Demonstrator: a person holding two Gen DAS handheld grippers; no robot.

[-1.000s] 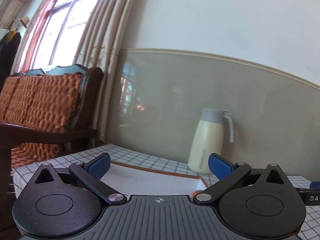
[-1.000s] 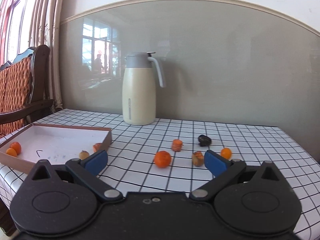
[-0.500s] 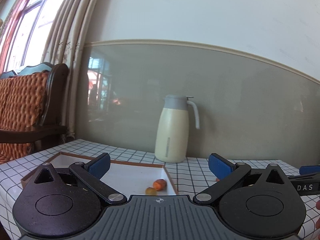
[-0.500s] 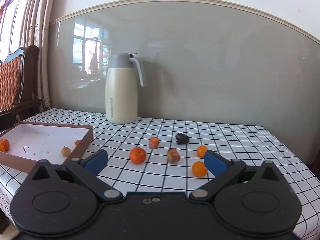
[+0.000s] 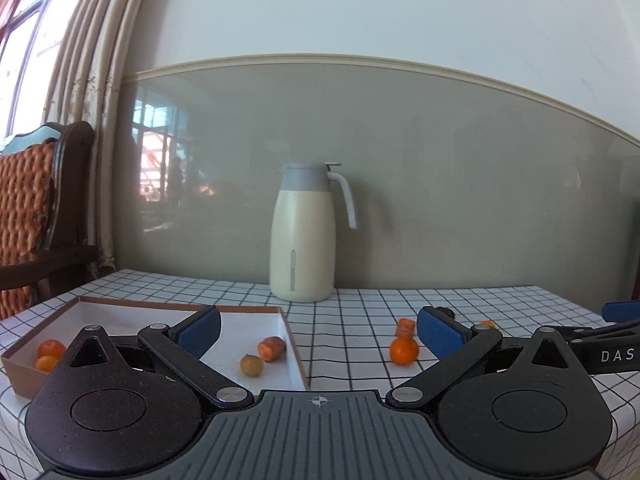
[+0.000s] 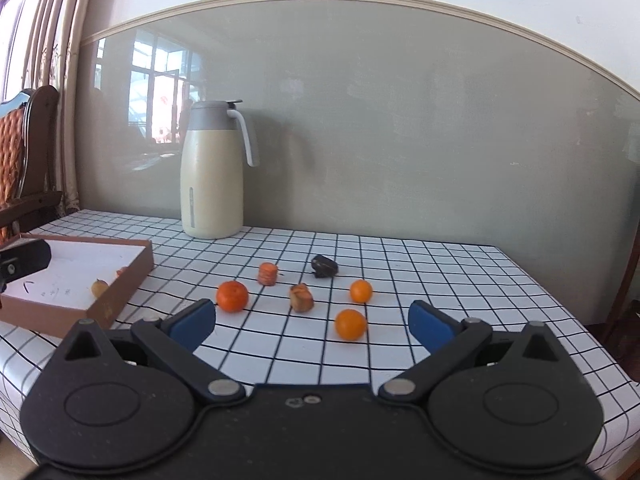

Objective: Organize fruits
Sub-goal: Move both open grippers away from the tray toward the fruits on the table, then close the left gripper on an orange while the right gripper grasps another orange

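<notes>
bench (image 6: 440,272): checked cloth; I count six loose pieces on it, all right of the box
box (image 6: 132,276): brown walls, white floor, at the bench's left end; four fruits inside in the left wrist view, two at the far left corner (image 5: 50,354), two by the right wall (image 5: 262,356)
jug (image 6: 212,176): cream, grey lid, at the back by the wall, well clear of my path
left hand-held gripper (image 5: 318,326): released, nothing between the pads, hanging over the box's right wall
right hand-held gripper (image 6: 312,322): released, nothing held, low over the bench's front edge, facing the loose fruit
big orange (image 6: 232,296): loose piece nearest the box
near orange (image 6: 351,324): closest to the right pads, so I'd judge it the next pick
how-to: I'd centre the round fruit between the pads, close gently so it can't squirt out, lift over the box wall, let go low
cut pieces (image 6: 301,298): irregular, so I'd grip their flatter sides
dark piece (image 6: 324,267): farthest back; can't tell what it is
writing: "DAS" (image 5: 618,356) on the right gripper's arm, cut by the frame; faint marks on the box floor, unreadable
</notes>
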